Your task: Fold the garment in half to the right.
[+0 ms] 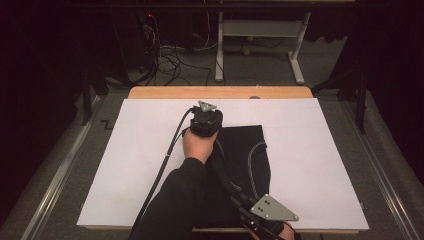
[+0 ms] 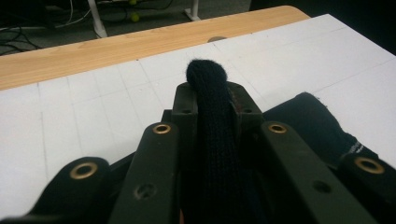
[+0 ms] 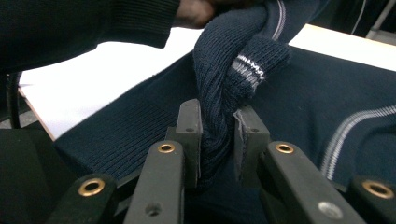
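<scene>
1. Left hand-held gripper (image 1: 206,118), gripped in a bare hand (image 1: 198,145) near the far middle of the surface; jaws clamped on a bunched fold of dark knit sweater (image 2: 212,121), the fold's rounded end poking out past the fingertips in the left gripper view.
2. Right hand-held gripper (image 3: 217,140), low at the near edge of the surface, grey three-cornered plate (image 1: 272,208) on top in the high view; jaws pressed on a twisted roll of the same sweater, a ribbed cuff with pale stripes (image 3: 250,65) hanging just above the pads.
3. Dark sweater (image 1: 245,155) lying on the middle of the surface, stretched between the two hand-held grippers, far end near the left one, near end at the right one; thin pale lines (image 1: 257,150) curving across the fabric.
4. Black sleeve (image 1: 175,200) reaching in from the bottom edge, black cable (image 1: 167,155) trailing back from the left hand-held gripper along it.
5. White sheet (image 1: 125,165) covering the surface, faintly ruled into squares in the left gripper view; strip of bare wood (image 1: 165,93) at the far edge.
6. Beyond the surface: grey floor, tangle of cables (image 1: 170,60), white frame legs (image 1: 260,30).
</scene>
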The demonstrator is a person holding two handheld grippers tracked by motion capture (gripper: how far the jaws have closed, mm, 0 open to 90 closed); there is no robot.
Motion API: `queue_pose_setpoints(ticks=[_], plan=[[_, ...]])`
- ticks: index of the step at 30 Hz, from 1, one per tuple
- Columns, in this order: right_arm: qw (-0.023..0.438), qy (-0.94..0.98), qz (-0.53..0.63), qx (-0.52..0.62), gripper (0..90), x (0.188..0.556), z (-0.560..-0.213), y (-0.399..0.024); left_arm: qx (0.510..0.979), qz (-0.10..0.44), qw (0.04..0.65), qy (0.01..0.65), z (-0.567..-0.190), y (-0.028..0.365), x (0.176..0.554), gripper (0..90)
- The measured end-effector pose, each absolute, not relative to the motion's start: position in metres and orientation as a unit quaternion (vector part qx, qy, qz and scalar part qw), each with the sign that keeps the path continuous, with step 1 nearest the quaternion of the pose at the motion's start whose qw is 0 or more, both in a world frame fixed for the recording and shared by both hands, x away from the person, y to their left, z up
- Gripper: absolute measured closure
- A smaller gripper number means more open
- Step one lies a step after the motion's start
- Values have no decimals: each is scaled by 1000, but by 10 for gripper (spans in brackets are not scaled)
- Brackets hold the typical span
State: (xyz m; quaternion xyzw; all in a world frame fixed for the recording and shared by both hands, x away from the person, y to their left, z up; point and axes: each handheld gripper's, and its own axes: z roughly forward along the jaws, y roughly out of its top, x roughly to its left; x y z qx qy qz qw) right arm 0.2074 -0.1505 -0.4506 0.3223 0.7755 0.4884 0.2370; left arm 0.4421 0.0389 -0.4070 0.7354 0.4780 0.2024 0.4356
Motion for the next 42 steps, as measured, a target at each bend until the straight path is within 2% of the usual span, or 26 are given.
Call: queue_pose_setpoints(ticks=[23,36,39,42], plan=[[226,776,473,351,751,205,-463,-177,748,179,442,462,-418,7,446,725],[219,777,465,364,729,200,-467,-188,761,168,445,441,-423,-24,445,722],[217,776,464,368,699,199,-467,-190,762,166,447,437,-424,-29,445,689],[214,772,468,373,629,197,-465,-194,762,160,455,433,-423,-32,445,604]])
